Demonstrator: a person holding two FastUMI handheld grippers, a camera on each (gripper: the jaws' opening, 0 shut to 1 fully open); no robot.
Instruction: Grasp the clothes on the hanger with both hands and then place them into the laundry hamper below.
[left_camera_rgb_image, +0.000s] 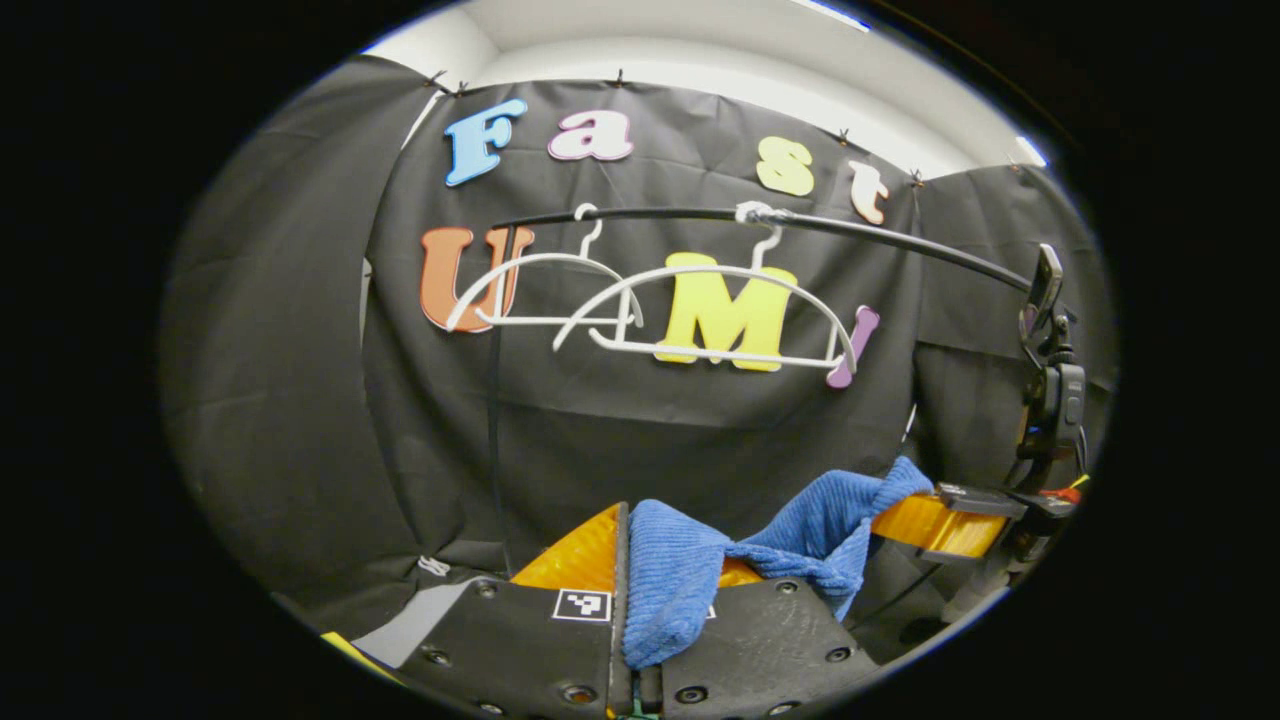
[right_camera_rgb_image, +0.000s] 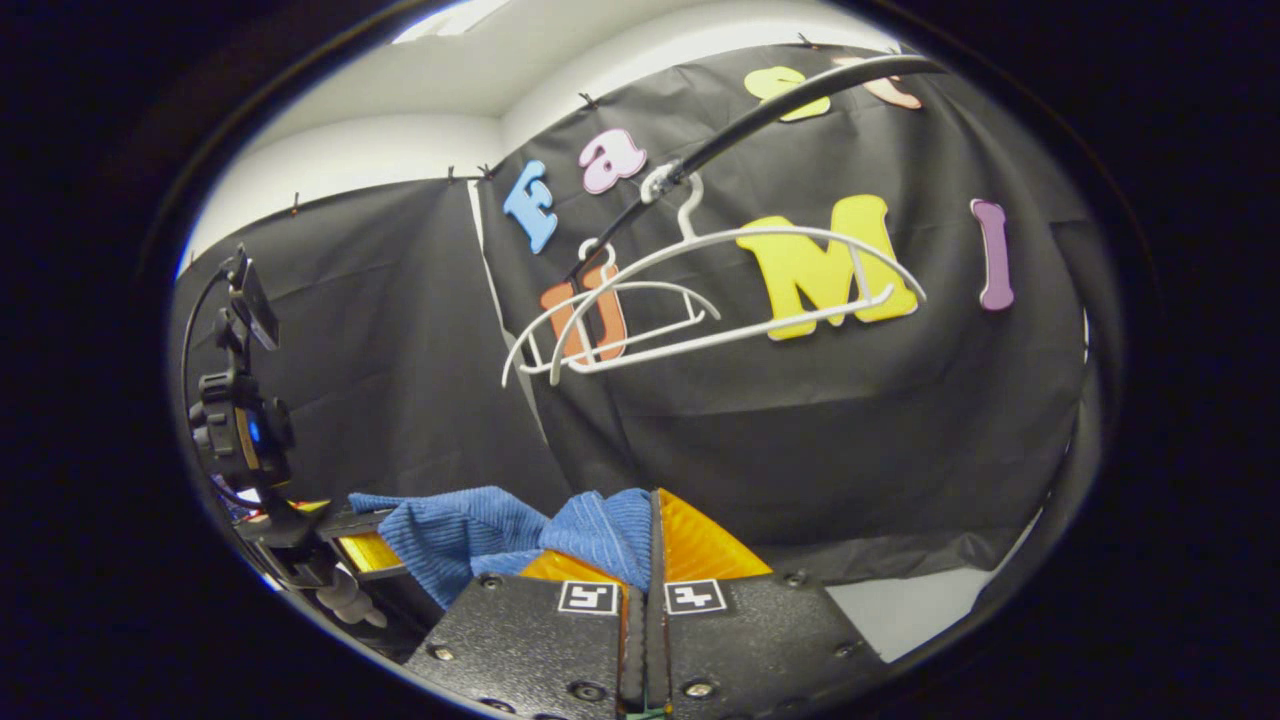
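Left gripper (left_camera_rgb_image: 640, 570): fingers clenched on one end of the blue cloth (left_camera_rgb_image: 670, 585), which bunches between them and drapes over the gripper body. Right gripper (right_camera_rgb_image: 650, 545): fingers clenched on the cloth's other end (right_camera_rgb_image: 600, 530). The cloth stretches between the two grippers (slack in the middle) well below the rail (left_camera_rgb_image: 880, 240). Two white hangers (left_camera_rgb_image: 700, 310) hang bare from the rail, one partly behind the other. The other gripper appears at each view's edge, touching the cloth (right_camera_rgb_image: 450, 535).
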